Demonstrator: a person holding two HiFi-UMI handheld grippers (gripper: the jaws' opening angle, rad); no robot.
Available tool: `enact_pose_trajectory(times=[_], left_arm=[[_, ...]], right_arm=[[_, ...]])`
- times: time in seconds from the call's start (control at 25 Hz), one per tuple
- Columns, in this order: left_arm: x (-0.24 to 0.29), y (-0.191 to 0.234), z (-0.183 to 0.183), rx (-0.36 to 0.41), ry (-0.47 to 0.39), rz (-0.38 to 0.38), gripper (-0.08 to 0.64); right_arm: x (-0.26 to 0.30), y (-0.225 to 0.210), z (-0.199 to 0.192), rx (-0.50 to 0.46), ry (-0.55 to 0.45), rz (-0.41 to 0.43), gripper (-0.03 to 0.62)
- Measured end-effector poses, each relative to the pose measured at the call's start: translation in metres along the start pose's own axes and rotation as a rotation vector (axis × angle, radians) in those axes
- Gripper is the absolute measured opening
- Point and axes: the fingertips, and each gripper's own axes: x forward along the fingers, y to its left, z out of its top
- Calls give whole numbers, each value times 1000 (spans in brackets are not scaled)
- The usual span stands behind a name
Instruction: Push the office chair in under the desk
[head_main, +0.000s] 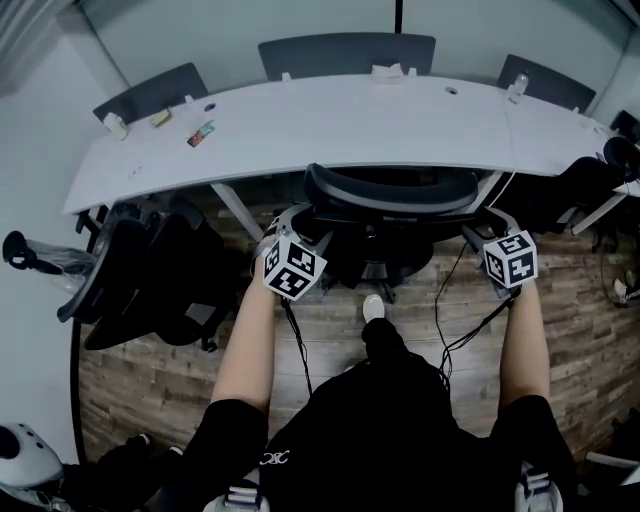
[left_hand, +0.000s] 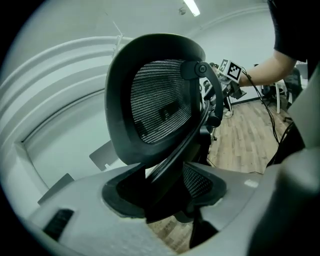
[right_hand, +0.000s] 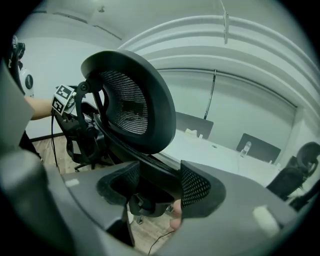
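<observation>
Long curved white desk spans the room. Wood-plank floor on the near side.

Office chair, black with a mesh back, stands centred at the desk's near edge. The top of the backrest lies just beside that edge. The seat is not visible from above and looks to be mostly under the top already. The base shows below the backrest, near the person's white shoe.

Other chairs: a dark cluster parked at left and a row of backs on the far side. None touches the task chair.

Left gripper is at the chair's left side. In the left gripper view, the padded fingers are drawn in narrow around a black side strut that runs down from the backrest. It is gripping the strut, not empty.

Right gripper mirrors it on the other side. In the right gripper view, the fingers are clamped on the matching strut below the backrest.

Small items on the desk: a packet toward the left end, and a bottle toward the right.

Step in hand, as I judge it: the push itself, late stage, with both sides held and the chair squared to the desk.

The next move calls for an even forward shove from both arms so the casters roll straight. Then stop as the backrest meets the desk edge, and release both grips. Watch the trailing cables near the chair's base.
</observation>
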Motion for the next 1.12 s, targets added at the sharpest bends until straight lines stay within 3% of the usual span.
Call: enact_pose_trajectory(times=[0.48,1.12], left_arm=[[54,45,11,3,2,-26,229],[138,115,20,-6,-29,-27,222]], right_arm=[[56,-43,25,-32,75,29,256],[139,-104,59,-42,111,-74,241]])
